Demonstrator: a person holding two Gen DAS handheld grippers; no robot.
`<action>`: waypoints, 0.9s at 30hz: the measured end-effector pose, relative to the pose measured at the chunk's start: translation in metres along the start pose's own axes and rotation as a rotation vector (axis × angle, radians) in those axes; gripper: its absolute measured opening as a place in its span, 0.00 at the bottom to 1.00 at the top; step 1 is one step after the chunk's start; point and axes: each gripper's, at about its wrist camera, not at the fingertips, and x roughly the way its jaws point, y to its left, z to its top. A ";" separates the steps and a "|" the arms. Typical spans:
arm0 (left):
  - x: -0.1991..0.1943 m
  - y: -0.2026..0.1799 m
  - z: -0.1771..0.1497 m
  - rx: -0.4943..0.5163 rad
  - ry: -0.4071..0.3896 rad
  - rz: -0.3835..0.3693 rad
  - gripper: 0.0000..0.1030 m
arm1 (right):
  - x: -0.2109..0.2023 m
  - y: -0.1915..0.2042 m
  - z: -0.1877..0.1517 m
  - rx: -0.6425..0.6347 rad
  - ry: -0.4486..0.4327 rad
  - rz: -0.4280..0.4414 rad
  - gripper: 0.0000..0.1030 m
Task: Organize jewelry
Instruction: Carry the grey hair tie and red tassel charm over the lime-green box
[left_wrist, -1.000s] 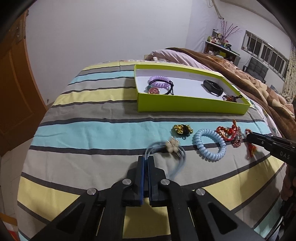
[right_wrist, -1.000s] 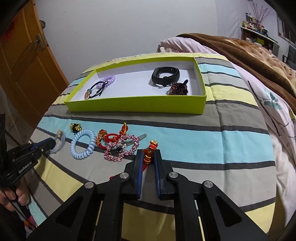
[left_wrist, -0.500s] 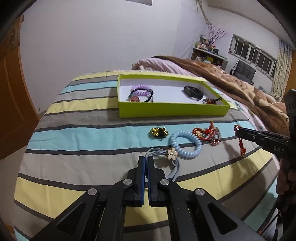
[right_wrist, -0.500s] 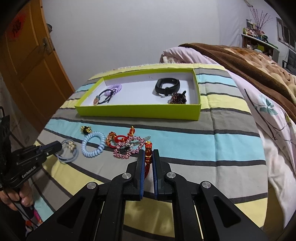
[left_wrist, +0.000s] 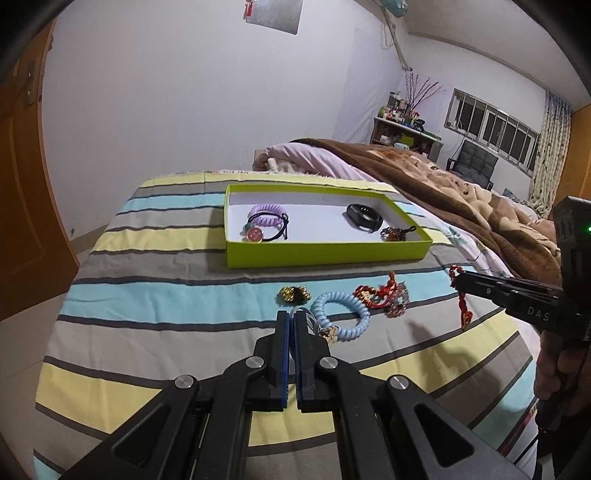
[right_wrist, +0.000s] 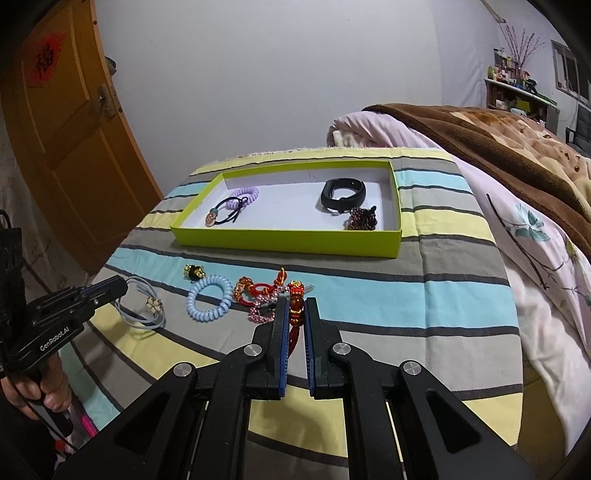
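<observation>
Left wrist view: left tool (left_wrist: 294, 319) is clamped nearly closed on the pale blue flower hair tie (right_wrist: 147, 308), lifted off the bed (left_wrist: 147, 295). Right tool (right_wrist: 295, 306) is pinched on the red beaded charm (right_wrist: 295, 301), tassel hanging free. Both pieces are judged raised for transfer to the green tray (left_wrist: 325, 253), which holds four items with bare floor mid-tray. Blue coil tie (left_wrist: 341, 310) and red-pink cluster (left_wrist: 384, 295) lie between tools and tray wall; approach from above is open
</observation>
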 end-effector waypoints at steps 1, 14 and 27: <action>-0.001 -0.001 0.002 0.002 -0.004 -0.003 0.01 | -0.001 0.001 0.001 -0.001 -0.004 0.001 0.07; -0.007 -0.017 0.036 0.058 -0.070 -0.003 0.01 | -0.005 0.008 0.024 -0.037 -0.039 0.007 0.07; 0.020 -0.016 0.080 0.069 -0.104 0.022 0.01 | 0.018 0.001 0.062 -0.060 -0.048 -0.014 0.07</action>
